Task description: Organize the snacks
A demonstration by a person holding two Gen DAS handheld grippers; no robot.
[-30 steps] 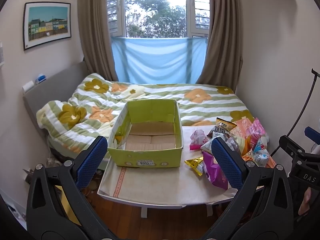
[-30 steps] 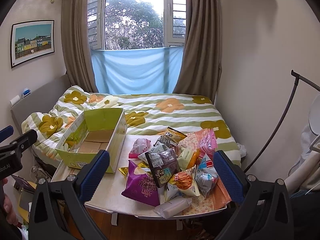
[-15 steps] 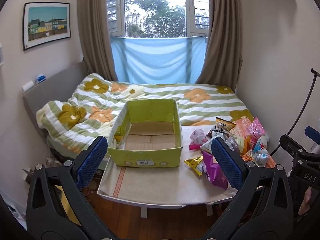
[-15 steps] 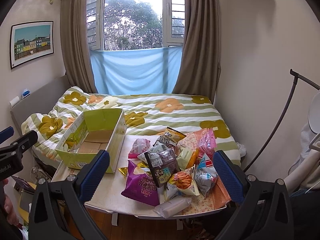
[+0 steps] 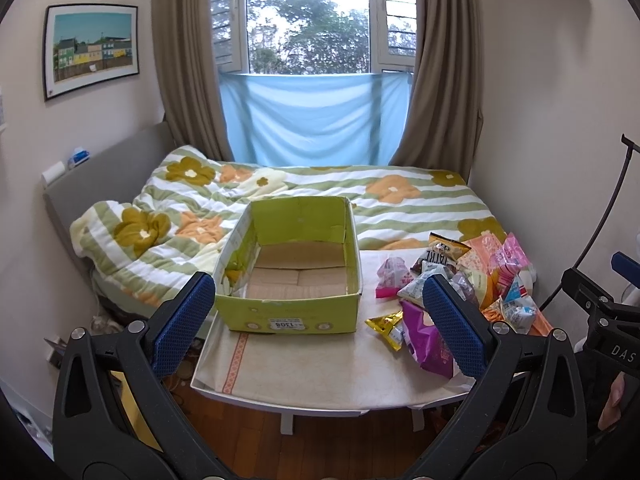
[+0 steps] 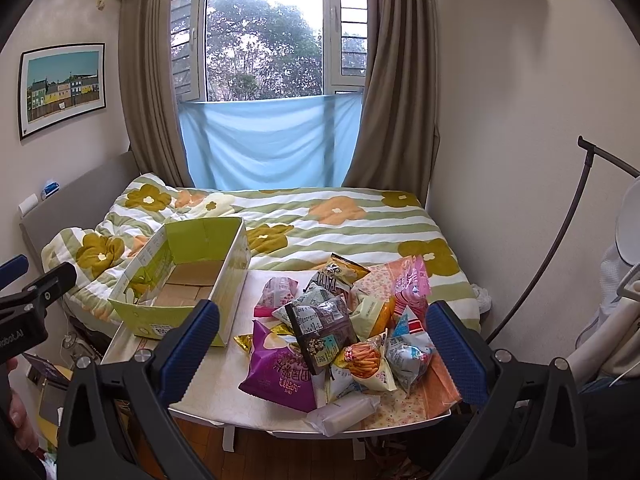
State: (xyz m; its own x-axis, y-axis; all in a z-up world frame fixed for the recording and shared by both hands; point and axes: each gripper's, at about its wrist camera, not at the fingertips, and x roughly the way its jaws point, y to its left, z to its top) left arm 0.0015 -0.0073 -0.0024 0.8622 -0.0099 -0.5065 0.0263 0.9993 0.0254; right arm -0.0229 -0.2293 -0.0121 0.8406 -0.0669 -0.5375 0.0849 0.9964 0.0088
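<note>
Hovering unchanged since before, the left gripper (image 5: 318,320) and right gripper (image 6: 322,344) stay spread before the box (image 5: 292,316).

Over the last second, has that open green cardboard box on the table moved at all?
No. The open green cardboard box sits at the same spot against the flowered striped bedspread behind it in both views.

Your left wrist view faces the box (image 5: 290,276) from off the table | right faces the snack pile (image 6: 340,332) | both share table (image 5: 300,368), bed, window.
</note>
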